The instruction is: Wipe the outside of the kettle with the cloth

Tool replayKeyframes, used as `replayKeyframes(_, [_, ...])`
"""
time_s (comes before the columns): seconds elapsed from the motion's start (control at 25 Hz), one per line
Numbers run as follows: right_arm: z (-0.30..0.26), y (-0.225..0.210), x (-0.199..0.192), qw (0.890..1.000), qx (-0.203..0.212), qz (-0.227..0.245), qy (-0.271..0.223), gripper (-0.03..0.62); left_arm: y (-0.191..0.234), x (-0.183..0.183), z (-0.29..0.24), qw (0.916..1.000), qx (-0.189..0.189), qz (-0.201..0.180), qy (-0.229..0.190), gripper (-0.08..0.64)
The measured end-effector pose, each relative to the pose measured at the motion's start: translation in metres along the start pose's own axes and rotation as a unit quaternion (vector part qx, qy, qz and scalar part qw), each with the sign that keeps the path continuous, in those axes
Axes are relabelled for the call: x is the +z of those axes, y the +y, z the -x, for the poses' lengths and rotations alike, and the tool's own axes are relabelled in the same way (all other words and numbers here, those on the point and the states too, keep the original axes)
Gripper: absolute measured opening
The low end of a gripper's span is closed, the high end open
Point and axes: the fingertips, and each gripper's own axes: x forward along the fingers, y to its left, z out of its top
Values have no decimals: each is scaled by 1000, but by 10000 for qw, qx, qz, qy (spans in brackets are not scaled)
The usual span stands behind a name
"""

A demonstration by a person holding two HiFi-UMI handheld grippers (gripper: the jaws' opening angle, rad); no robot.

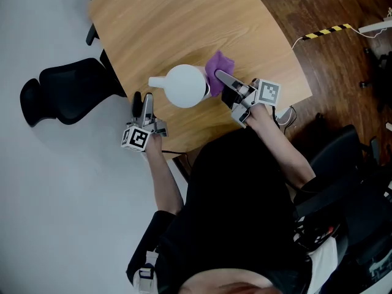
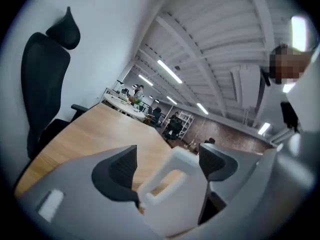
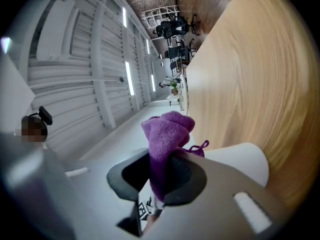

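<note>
- Risk, in my judgement: nothing holds the round white plastic kettle point(image 1: 185, 86), so a push from the wiping may slide or tip it.
- Left claw point(image 1: 143, 100): wide open, gripping nothing, about level, with the kettle handle point(image 2: 180, 158) just ahead between its jaws.
- Right claw point(image 1: 223, 81): closed on the purple fleece cloth point(image 1: 217, 66), tip a little raised, with the kettle just beside it.

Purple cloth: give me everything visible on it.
The purple cloth looks like soft fleecy fabric, bunched into a wad with a loose thread loop. The right gripper is shut on one end; the rest sticks out past the jaws, beside the white kettle. Whether it touches the kettle is unclear.
</note>
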Motion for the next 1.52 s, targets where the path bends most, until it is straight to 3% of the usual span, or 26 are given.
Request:
replayKeyframes(0.08, [2, 0, 1, 9985, 297, -383, -247, 51, -57, 1, -18, 9997, 105, -169, 129, 482])
replayKeyframes(0.16, [12, -35, -7, 9977, 191, -446, -468, 50, -95, -13, -36, 9972, 216, -525, 491, 483])
replayKeyframes(0.24, [23, -96, -28, 9969, -602, -377, -335, 48, -103, -21, -43, 9927, 432, -891, 695, 499])
replayKeyframes(0.32, [36, -161, -61, 9792, -1907, -661, 222, 48, -96, -26, -44, 9847, 644, -1313, 949, 497])
replayKeyframes(0.36, [41, -181, -73, 9675, -2367, -733, 506, 49, -91, -29, -44, 9808, 716, -1470, 1062, 497])
replayKeyframes(0.4, [44, -189, -77, 9608, -2575, -770, 680, 49, -87, -30, -46, 9777, 755, -1589, 1150, 497])
replayKeyframes(0.44, [42, -184, -74, 9612, -2550, -768, 722, 49, -86, -31, -48, 9755, 742, -1675, 1219, 502])
replayKeyframes(0.48, [37, -164, -64, 9683, -2311, -691, 643, 49, -88, -32, -51, 9742, 677, -1736, 1276, 500])
replayKeyframes(0.52, [29, -131, -47, 9805, -1842, -504, 465, 49, -91, -34, -54, 9732, 579, -1782, 1329, 499])
replayKeyframes(0.6, [8, -35, -8, 9992, -386, 112, 20, 49, -99, -40, -60, 9721, 377, -1830, 1420, 494])
replayKeyframes(0.64, [-2, 6, 4, 9992, 252, 276, -122, 49, -101, -41, -63, 9722, 297, -1816, 1445, 491])
replayKeyframes(0.72, [-17, 41, 6, 9961, 846, 204, -175, 49, -101, -41, -70, 9749, 144, -1694, 1437, 483])
replayKeyframes(0.8, [-21, 10, -10, 9981, 603, 67, -110, 50, -98, -41, -73, 9786, -81, -1562, 1340, 477])
replayKeyframes(0.88, [-6, -75, -33, 9981, -521, -324, -69, 49, -91, -38, -75, 9813, -405, -1457, 1187, 477])
replayKeyframes(0.96, [18, -165, -53, 9788, -1936, -600, 291, 49, -83, -36, -82, 9836, -733, -1244, 1079, 477])
replayKeyframes(1.04, [34, -209, -61, 9595, -2642, -713, 664, 49, -79, -38, -92, 9842, -967, -1037, 1064, 485])
replayKeyframes(1.08, [35, -209, -58, 9579, -2684, -714, 724, 49, -80, -39, -95, 9838, -1030, -1007, 1069, 488])
replayKeyframes(1.16, [24, -172, -42, 9698, -2301, -569, 580, 49, -83, -33, -92, 9840, -894, -1160, 1010, 486])
replayKeyframes(1.2, [13, -137, -30, 9811, -1844, -448, 387, 49, -86, -26, -87, 9850, -669, -1294, 922, 468])
replayKeyframes(1.28, [-15, -47, 2, 9985, -542, 33, -16, 49, -96, -10, -76, 9841, -102, -1594, 779, 451])
replayKeyframes(1.36, [-42, 22, 21, 9975, 437, 550, -45, 49, -107, -9, -75, 9764, 288, -1929, 925, 440])
replayKeyframes(1.44, [-53, 18, 13, 9981, 313, 450, 266, 49, -113, -17, -83, 9659, 486, -2228, 1226, 440])
replayKeyframes(1.52, [-52, -29, 0, 9978, -288, 270, 524, 51, -110, -20, -87, 9542, 637, -2515, 1493, 425])
